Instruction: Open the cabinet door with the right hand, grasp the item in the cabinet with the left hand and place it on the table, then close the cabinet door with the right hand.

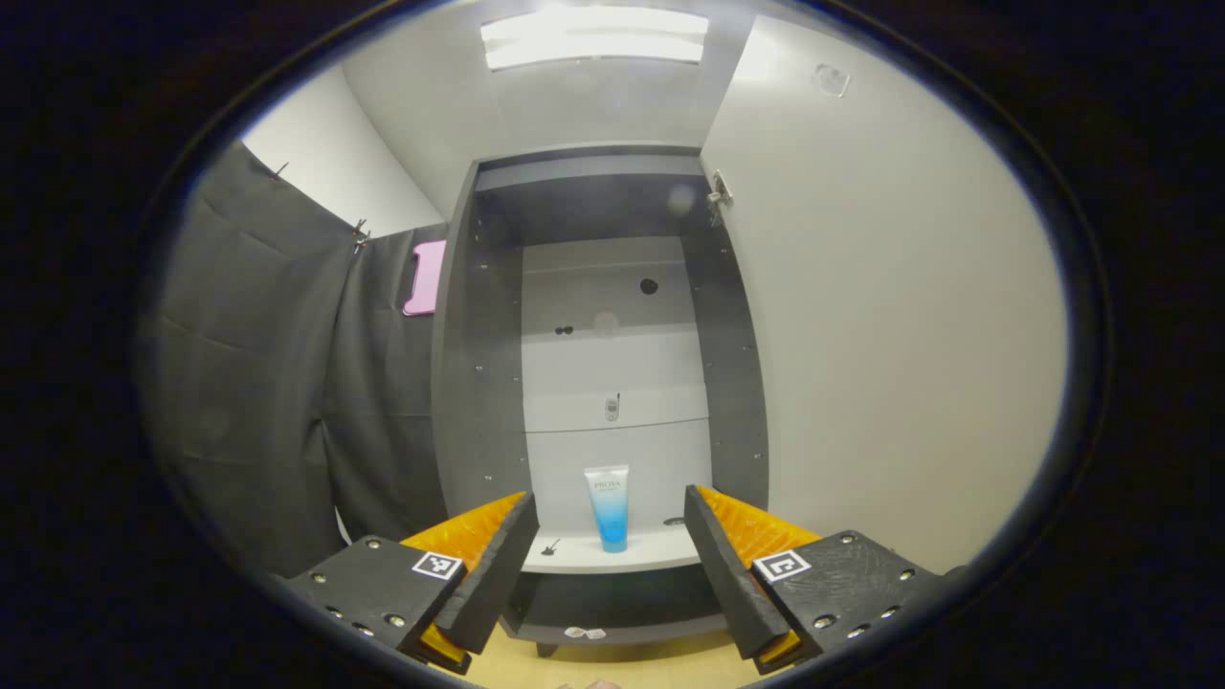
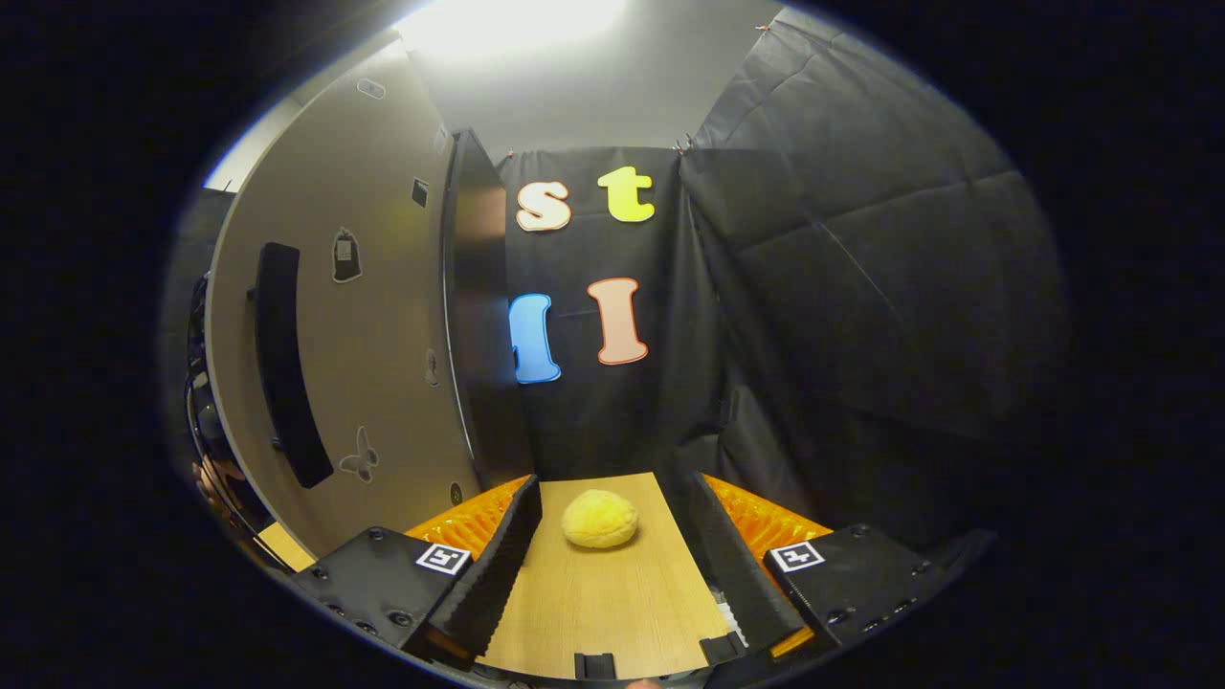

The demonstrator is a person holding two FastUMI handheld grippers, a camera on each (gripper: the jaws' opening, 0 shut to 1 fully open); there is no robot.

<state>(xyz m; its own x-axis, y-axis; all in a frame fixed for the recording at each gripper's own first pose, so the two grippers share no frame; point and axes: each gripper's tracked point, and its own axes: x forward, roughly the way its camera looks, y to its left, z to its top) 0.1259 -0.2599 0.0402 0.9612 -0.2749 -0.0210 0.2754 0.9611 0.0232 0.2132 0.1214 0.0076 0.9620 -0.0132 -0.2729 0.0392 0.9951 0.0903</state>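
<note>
Item: tube (image 1: 608, 507), standing cap-down on the cabinet shelf (image 1: 574, 552), lower centre of the left gripper view; door (image 1: 890, 325) open. Probably light, soft-walled, slick plastic; take hold mid-body, gently. Left claw (image 1: 611, 545) spread apart, short of it. Right claw (image 2: 612, 565) apart over the worktop (image 2: 603, 593).

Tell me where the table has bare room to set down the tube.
The light wooden table lies bare between the round yellow sponge-like ball and its near edge. The blue-and-white tube stands alone on the white cabinet shelf, open either side.
</note>
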